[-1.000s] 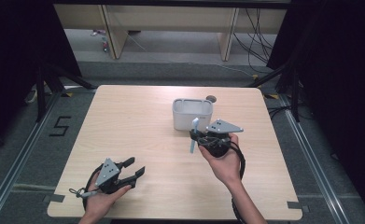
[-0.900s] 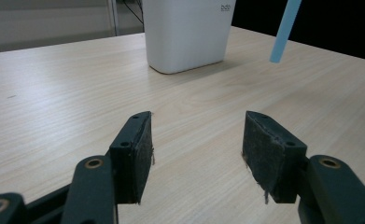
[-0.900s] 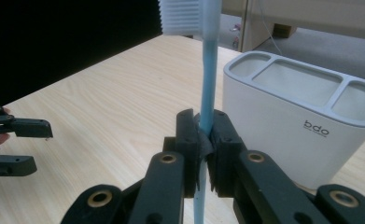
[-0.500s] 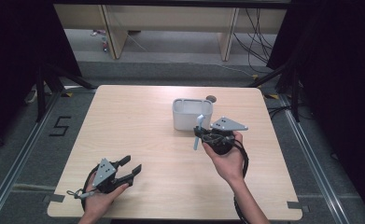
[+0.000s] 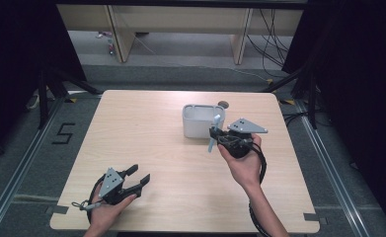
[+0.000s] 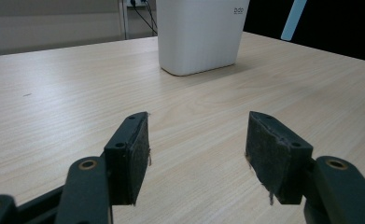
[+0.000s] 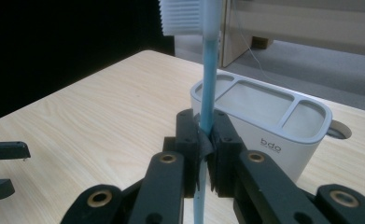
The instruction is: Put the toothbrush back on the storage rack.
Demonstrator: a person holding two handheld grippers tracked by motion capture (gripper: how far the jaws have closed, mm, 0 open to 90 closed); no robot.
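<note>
- Toothbrush (image 7: 207,70): your right gripper (image 5: 219,139) clamps its blue handle, bristles up, just beside the white holder (image 5: 199,121).
- Left gripper (image 5: 137,178): near the table's (image 5: 146,128) front-left corner, jaws just widened, gripping nothing.

The high camera is looking forward and down over the whole worktop (image 5: 146,143). The left tool (image 6: 196,154) camera is sitting low, facing the white holder (image 6: 200,35) across the worktop. The right tool (image 7: 207,154) camera is looking closely at the same holder.
</note>
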